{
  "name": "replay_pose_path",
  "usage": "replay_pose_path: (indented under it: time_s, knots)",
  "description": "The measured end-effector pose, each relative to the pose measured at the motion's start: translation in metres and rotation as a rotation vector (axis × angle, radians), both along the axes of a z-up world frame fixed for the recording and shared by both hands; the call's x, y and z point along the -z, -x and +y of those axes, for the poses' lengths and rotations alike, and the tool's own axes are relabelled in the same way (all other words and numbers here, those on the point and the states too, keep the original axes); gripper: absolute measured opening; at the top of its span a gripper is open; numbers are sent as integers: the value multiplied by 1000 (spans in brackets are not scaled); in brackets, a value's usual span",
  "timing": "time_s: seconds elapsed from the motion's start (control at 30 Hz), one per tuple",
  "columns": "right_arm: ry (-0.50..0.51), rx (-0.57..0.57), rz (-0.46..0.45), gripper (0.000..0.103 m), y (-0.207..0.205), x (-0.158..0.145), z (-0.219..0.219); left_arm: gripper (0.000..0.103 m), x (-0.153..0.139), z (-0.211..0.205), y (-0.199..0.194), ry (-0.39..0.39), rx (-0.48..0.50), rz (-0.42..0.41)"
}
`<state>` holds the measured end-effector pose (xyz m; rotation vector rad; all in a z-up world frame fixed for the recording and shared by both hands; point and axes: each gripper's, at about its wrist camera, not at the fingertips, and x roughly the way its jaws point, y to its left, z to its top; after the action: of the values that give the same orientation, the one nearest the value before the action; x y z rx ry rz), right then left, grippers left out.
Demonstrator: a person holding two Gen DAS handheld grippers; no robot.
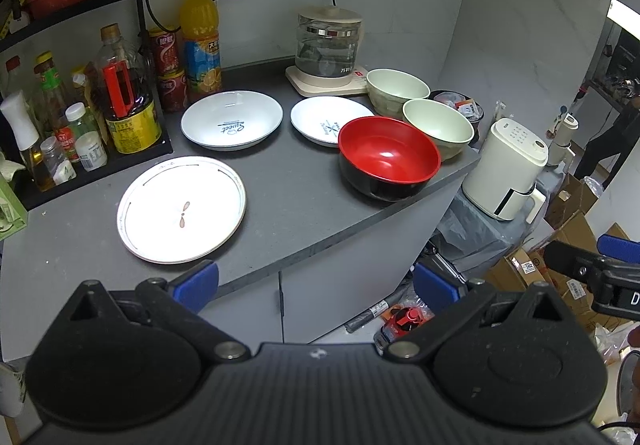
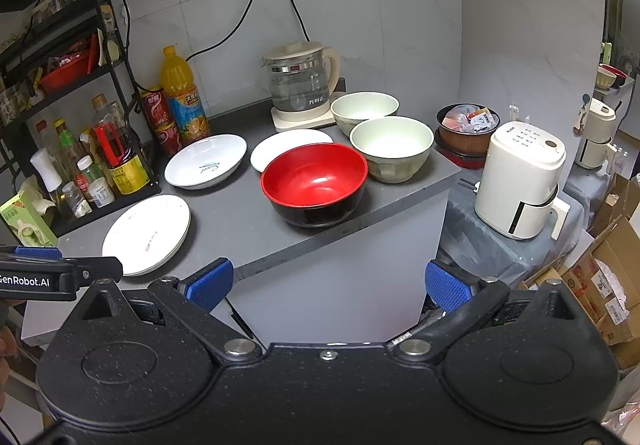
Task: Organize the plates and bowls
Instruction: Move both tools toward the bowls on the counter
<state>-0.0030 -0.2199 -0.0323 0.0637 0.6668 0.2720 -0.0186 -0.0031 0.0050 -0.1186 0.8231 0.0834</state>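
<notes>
Both grippers hang in the air before the counter [image 1: 288, 205], with fingers spread wide and nothing between them. Ahead of the left gripper [image 1: 316, 285], beyond its left finger, lies the flat white plate [image 1: 181, 209]; farther on are two deeper white plates [image 1: 231, 119] [image 1: 320, 119]. Ahead of the right gripper [image 2: 328, 283], between its fingers but well beyond the tips, stands the red bowl [image 2: 314, 181], with two pale green bowls [image 2: 391, 147] [image 2: 364, 109] behind it.
</notes>
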Motion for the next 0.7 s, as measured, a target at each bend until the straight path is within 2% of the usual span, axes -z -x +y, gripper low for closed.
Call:
replay_pose_path:
  time_s: [0.7]
  knots:
    - [6,-21,-8,103,-3,-3,5,103,-3,4,1,3,-23,-2]
